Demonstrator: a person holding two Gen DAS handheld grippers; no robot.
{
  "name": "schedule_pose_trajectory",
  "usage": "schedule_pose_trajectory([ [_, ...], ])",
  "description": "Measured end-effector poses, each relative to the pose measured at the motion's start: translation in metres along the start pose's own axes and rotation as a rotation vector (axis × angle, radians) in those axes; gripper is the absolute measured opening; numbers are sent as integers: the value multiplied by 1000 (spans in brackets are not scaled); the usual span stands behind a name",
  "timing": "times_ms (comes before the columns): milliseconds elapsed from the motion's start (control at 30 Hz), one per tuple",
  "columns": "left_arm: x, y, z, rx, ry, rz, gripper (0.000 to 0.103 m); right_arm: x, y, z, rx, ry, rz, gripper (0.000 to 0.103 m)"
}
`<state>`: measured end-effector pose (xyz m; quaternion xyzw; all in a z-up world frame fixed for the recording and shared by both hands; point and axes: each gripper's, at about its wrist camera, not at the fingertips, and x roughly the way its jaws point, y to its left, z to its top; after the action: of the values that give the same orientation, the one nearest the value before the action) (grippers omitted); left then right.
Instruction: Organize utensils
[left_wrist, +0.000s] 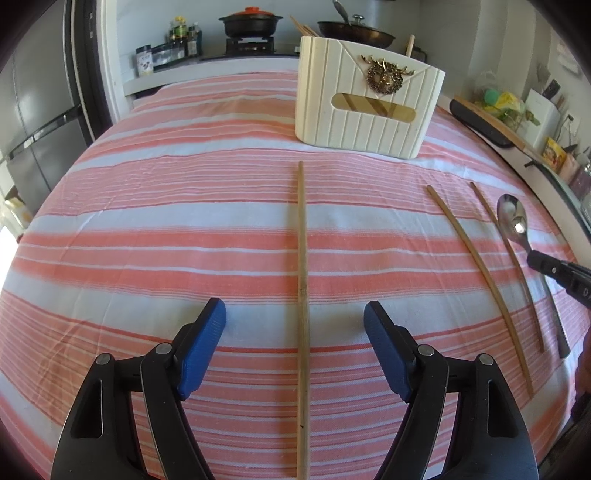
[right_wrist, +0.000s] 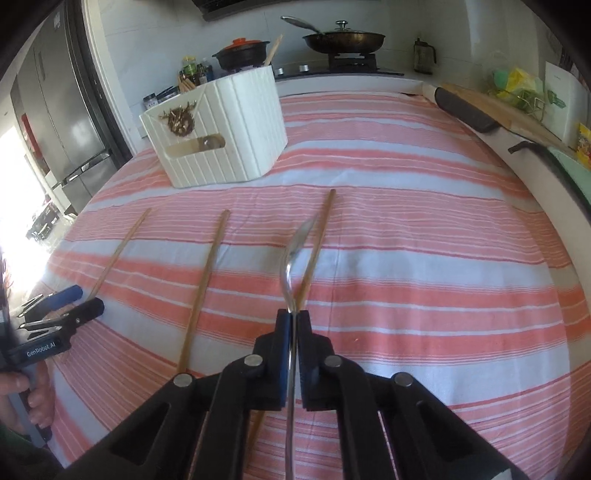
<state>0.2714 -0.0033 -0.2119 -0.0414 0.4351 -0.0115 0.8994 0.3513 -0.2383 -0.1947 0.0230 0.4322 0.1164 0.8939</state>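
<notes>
A white ribbed utensil holder (left_wrist: 365, 107) with a gold deer ornament stands at the far side of the striped cloth; it also shows in the right wrist view (right_wrist: 221, 136). My left gripper (left_wrist: 295, 321) is open, its blue pads on either side of a wooden chopstick (left_wrist: 302, 258) lying lengthwise. Two more chopsticks (left_wrist: 476, 266) lie to the right. My right gripper (right_wrist: 293, 317) is shut on a metal spoon (right_wrist: 295, 251), held on edge just above the cloth beside a chopstick (right_wrist: 317, 240). The spoon (left_wrist: 511, 216) also shows at the right of the left wrist view.
The holder has chopsticks and a wooden handle standing in it. A stove with a black pot (left_wrist: 249, 22) and a frying pan (right_wrist: 343, 38) runs along the back. A fridge (right_wrist: 62, 122) is at left. A cutting board (right_wrist: 491, 107) and packets lie on the right counter.
</notes>
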Motion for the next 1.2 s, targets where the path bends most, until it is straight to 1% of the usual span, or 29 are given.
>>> schedule_pose_trajectory([
  [67, 0, -1, 0, 7, 2, 3, 80, -13, -2, 3, -11, -25, -30, 3],
  [133, 1, -3, 0, 15, 5, 9, 80, -21, -4, 6, -38, -35, -86, 3],
  [200, 1, -3, 0, 18, 6, 10, 81, -20, -5, 9, -88, -16, -196, 3],
  [267, 1, -3, 0, 17, 6, 9, 81, -13, 0, 8, -182, -3, -317, 3],
  [300, 1, -3, 0, 16, 6, 8, 81, -7, 3, 5, -224, 5, -346, 3],
  [333, 1, -3, 0, 15, 5, 7, 81, -3, 7, 2, -244, 12, -343, 3],
  [400, 0, -3, 0, 13, 4, 3, 81, -4, 11, 0, -219, 8, -276, 6],
  [433, 0, -3, 0, 11, 4, 0, 81, -9, 11, 0, -186, -1, -238, 16],
  [467, 0, -2, 0, 10, 4, -7, 83, -14, 10, 1, -151, -18, -207, 24],
  [500, 0, -2, 0, 9, 4, -17, 85, -23, 6, 2, -112, -48, -174, 38],
  [533, 0, -1, 0, 7, 4, -28, 86, -34, 1, 3, -76, -80, -152, 45],
  [600, 0, 1, 0, 0, 2, -51, 89, -48, -10, 3, -30, -104, -141, 46],
  [667, 0, 3, 1, -1, 2, -68, 90, -56, -20, 4, -21, -88, -147, 46],
  [733, -2, 4, 2, 6, 9, -92, 90, -57, -22, 2, -51, -62, -141, 46],
  [800, -5, 6, 5, 24, 34, -123, 90, -49, -18, 0, -95, -19, -109, 46],
  [867, -9, 7, 12, 42, 53, -154, 89, -37, -13, -1, -139, 33, -76, 50],
  [900, -10, 7, 17, 60, 59, -164, 89, -30, -11, -2, -160, 52, -78, 56],
  [967, -12, 7, 28, 111, 67, -156, 90, -15, -8, -2, -200, 81, -100, 57],
  [1067, -5, 11, 43, 159, 94, -118, 90, 5, -8, 0, -224, 139, -103, 57],
  [1200, 23, 17, 58, 173, 163, -79, 89, 18, -8, 9, -247, 142, -98, 57],
])
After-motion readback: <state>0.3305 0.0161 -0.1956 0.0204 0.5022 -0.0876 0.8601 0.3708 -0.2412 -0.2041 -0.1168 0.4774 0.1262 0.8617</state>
